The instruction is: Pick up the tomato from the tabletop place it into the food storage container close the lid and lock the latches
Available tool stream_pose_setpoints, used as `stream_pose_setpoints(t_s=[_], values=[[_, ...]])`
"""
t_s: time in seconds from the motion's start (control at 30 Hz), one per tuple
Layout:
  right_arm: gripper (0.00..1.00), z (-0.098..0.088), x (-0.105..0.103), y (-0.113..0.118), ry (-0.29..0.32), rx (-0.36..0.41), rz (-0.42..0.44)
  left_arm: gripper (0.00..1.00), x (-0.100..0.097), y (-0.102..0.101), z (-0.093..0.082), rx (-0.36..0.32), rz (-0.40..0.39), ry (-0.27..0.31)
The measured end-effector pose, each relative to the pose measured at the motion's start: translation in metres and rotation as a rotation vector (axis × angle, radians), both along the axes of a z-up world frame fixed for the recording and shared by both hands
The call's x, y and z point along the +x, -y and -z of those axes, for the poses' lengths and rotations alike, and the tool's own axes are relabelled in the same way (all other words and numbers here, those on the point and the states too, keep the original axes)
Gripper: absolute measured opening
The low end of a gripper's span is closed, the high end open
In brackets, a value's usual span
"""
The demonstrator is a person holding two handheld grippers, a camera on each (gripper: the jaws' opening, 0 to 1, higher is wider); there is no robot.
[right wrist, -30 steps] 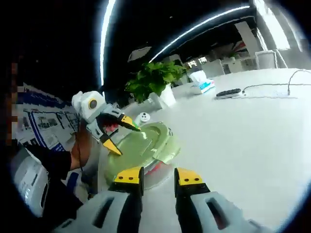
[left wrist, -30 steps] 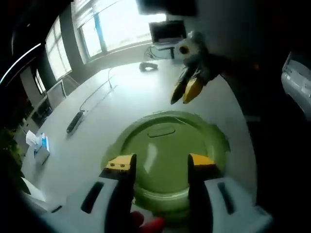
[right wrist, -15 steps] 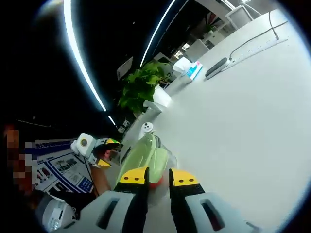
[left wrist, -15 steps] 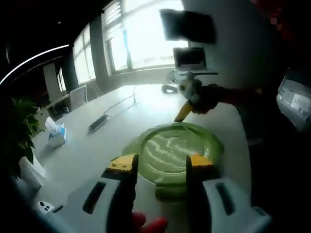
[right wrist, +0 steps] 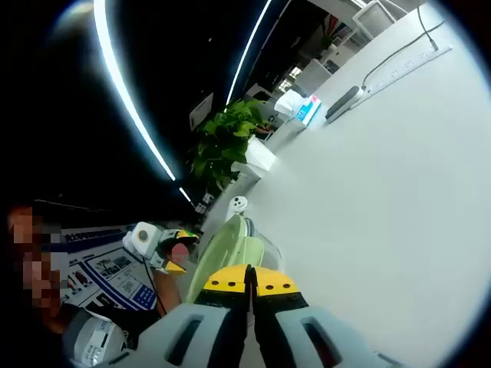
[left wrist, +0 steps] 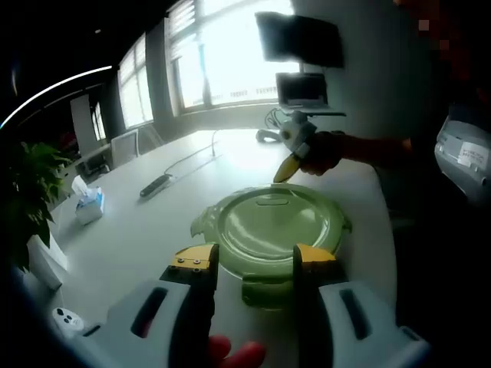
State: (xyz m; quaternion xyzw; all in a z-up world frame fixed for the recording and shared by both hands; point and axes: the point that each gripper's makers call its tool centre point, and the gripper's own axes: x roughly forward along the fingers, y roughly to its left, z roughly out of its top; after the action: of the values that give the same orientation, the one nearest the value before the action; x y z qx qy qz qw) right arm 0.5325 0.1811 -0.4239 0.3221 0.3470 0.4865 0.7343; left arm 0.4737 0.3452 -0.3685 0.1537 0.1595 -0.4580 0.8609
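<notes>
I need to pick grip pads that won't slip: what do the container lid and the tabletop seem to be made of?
The lid looks like translucent green plastic, glossy: window light streaks across it and a moulded ridge rings it. The tabletop looks like smooth white laminate or painted board with a soft sheen; its exact material can't be told from the look alone.

Both views face the container (left wrist: 272,230) (right wrist: 226,249) from opposite sides, close.

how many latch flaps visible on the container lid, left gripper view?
3 visible on the green lid: near flap between the left gripper fingers, one at the left edge, one at the right edge. The far one may be hidden beneath the right gripper.
</notes>
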Motion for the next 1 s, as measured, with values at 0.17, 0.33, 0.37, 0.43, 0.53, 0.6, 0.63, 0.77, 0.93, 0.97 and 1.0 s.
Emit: stream_pose_setpoints(t_s=[0.17, 0.33, 0.37, 0.43, 0.53, 0.6, 0.63, 0.77, 0.93, 0.97, 1.0], values=[[0.23, -0.008, -0.009, -0.011, -0.174, 0.154, -0.038, 0.3, 0.0, -0.005, -0.003, -0.012, -0.014, 0.008], [0.09, 0.001, -0.005, -0.018, -0.161, 0.108, -0.028, 0.3, 0.0, -0.004, -0.004, -0.006, -0.022, 0.014], [0.08, 0.001, -0.007, -0.019, -0.171, 0.116, -0.028, 0.3, 0.0, -0.004, -0.004, -0.004, -0.023, 0.015], [0.07, 0.0, -0.007, -0.016, -0.18, 0.132, -0.034, 0.29, -0.001, -0.003, -0.004, -0.005, -0.021, 0.016], [0.06, -0.001, -0.01, -0.014, -0.176, 0.147, -0.037, 0.29, -0.002, -0.003, -0.003, -0.002, -0.02, 0.014], [0.05, -0.003, -0.01, -0.014, -0.172, 0.155, -0.031, 0.29, -0.001, -0.003, -0.003, -0.002, -0.025, 0.014], [0.04, -0.003, -0.007, -0.013, -0.169, 0.155, -0.03, 0.29, 0.0, -0.003, -0.003, -0.002, -0.024, 0.015], [0.03, -0.005, -0.007, -0.011, -0.153, 0.155, -0.02, 0.29, -0.001, 0.0, -0.005, -0.006, -0.02, 0.016], [0.01, -0.006, -0.006, -0.006, -0.143, 0.16, -0.009, 0.29, -0.002, 0.002, -0.006, -0.001, -0.013, 0.024], [0.01, -0.006, -0.005, -0.005, -0.14, 0.159, -0.008, 0.29, -0.002, 0.003, -0.006, -0.003, -0.013, 0.024], [0.0, -0.006, -0.005, -0.003, -0.139, 0.159, -0.006, 0.29, -0.003, 0.003, -0.007, -0.005, -0.014, 0.024]])
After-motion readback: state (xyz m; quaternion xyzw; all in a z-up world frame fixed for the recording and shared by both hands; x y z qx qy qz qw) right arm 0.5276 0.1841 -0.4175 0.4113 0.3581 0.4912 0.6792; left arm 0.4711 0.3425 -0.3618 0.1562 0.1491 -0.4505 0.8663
